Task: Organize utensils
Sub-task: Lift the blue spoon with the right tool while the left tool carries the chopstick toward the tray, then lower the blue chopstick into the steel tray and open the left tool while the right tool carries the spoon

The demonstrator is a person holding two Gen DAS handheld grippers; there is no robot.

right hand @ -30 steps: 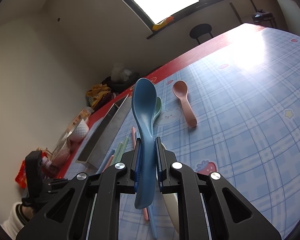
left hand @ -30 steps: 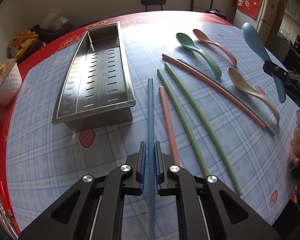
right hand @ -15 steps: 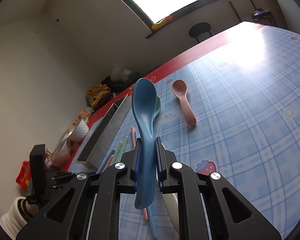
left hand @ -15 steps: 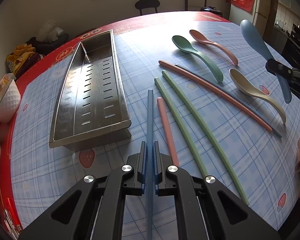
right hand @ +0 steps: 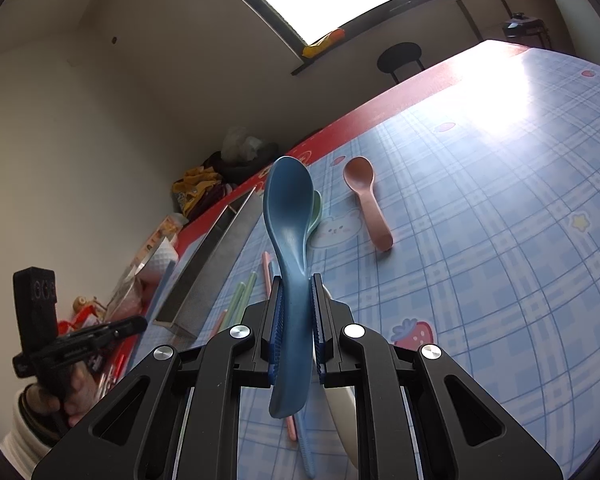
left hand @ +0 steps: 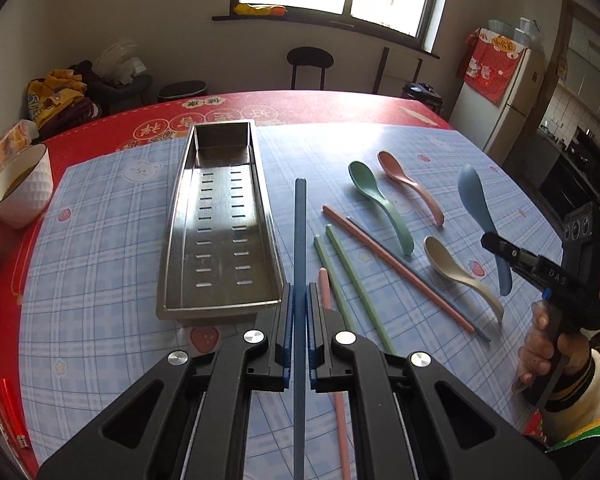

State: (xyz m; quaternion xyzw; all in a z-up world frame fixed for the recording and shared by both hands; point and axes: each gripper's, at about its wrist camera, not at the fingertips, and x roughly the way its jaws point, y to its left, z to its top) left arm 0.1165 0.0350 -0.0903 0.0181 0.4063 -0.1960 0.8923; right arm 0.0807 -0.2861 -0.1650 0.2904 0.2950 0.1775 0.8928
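Note:
My left gripper (left hand: 299,300) is shut on a blue chopstick (left hand: 300,240) and holds it lifted above the table, just right of the steel drainer tray (left hand: 172,248). My right gripper (right hand: 296,292) is shut on a blue spoon (right hand: 288,216), bowl pointing up, held in the air; it also shows in the left wrist view (left hand: 480,216). On the blue checked cloth lie green chopsticks (left hand: 356,280), pink chopsticks (left hand: 396,264), a second blue chopstick partly hidden under a pink one, a green spoon (left hand: 380,204), a pink spoon (left hand: 412,186) and a cream spoon (left hand: 460,276).
A white bowl (left hand: 20,188) stands at the table's left edge, with red items (left hand: 12,412) near the front left. A stool (left hand: 310,62) and clutter stand beyond the far edge. A fridge (left hand: 508,96) is at the right.
My left gripper has lifted the blue chopstick off the cloth and tilted up, so the view takes in the window. The right gripper with the spoon has barely moved.

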